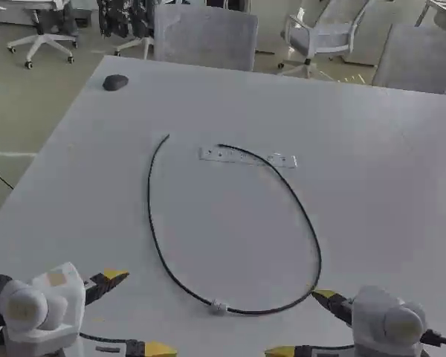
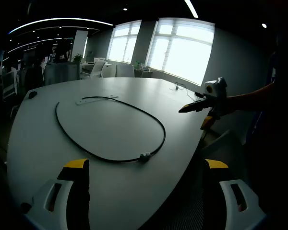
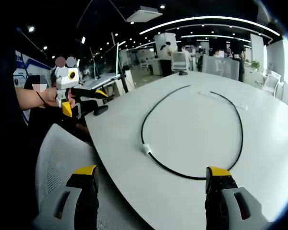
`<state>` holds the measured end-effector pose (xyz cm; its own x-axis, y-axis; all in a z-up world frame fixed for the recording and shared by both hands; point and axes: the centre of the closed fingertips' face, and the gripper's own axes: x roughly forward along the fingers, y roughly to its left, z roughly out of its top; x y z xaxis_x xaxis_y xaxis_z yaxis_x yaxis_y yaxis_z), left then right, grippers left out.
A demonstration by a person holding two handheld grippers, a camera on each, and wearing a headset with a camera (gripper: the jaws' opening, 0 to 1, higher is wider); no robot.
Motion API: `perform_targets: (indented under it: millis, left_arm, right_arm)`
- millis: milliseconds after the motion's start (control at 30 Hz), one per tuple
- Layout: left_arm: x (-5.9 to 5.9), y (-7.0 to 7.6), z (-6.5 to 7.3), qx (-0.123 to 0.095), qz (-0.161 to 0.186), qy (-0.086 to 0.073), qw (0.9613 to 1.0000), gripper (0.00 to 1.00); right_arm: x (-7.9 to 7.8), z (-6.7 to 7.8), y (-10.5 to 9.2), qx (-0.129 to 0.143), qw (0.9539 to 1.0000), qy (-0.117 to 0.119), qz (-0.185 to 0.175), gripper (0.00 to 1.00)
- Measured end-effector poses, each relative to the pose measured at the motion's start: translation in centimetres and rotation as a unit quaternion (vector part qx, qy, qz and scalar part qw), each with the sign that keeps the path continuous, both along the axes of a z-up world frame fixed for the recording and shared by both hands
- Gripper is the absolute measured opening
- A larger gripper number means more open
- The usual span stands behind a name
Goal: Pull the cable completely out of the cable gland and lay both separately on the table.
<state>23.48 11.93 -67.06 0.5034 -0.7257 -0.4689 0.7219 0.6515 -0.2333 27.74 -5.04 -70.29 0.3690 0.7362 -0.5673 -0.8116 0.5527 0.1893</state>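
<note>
Gaping empty, left claw [image 2: 146, 165] and right claw [image 3: 151, 171] hover near the cable [image 1: 150, 216] threaded through its gland [image 1: 218, 306].

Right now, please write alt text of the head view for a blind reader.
A black cable, with a small white cable gland on it, lies looped on a white table. The left gripper and right gripper are open, near the front edge.

White table [image 1: 357, 149], black cable [image 1: 149, 201] looped on it, cable gland [image 1: 218, 306] at 6 o'clock, pale strip [image 1: 247, 157] at 12, dark lump [image 1: 115, 82] at 11.
</note>
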Motion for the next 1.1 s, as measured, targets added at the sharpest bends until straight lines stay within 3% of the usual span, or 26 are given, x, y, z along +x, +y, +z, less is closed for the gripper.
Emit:
perform_targets:
  millis: [133, 267, 467, 633, 833, 900, 1100]
  left_arm:
    - [0.4, 0.3, -0.1, 0.000, 0.004, 0.001, 1.0000, 0.97]
    - [0.7, 0.3, 0.1, 0.001, 0.004, -0.002, 1.0000, 0.97]
    - [0.6, 0.1, -0.1, 0.005, 0.001, -0.002, 1.0000, 0.97]
    - [0.4, -0.2, -0.2, 0.005, -0.004, 0.002, 1.0000, 0.97]
    - [0.3, -0.4, -0.9, -0.009, 0.004, 0.006, 0.9999, 0.96]
    - [0.0, -0.5, -1.6, 0.003, 0.000, 0.016, 0.9999, 0.95]
    - [0.0, -0.6, -1.4, -0.004, 0.004, 0.014, 0.9999, 0.95]
  right_arm:
    - [-0.4, 0.1, -0.5, 0.007, 1.0000, 0.003, 0.001, 0.93]
    - [-0.7, 0.0, -1.8, 0.022, 0.9994, 0.016, -0.021, 0.94]
    - [-1.2, -0.5, -2.9, 0.018, 0.9991, 0.023, -0.032, 0.94]
    - [-0.7, -0.1, -2.0, 0.005, 0.9998, 0.009, -0.020, 0.92]
    - [-0.1, -0.9, -0.6, -0.019, 0.9997, 0.016, 0.006, 0.88]
    - [0.4, -1.0, -0.2, -0.020, 0.9996, 0.018, 0.009, 0.87]
    - [1.1, -1.5, 0.9, -0.034, 0.9987, 0.025, 0.028, 0.78]
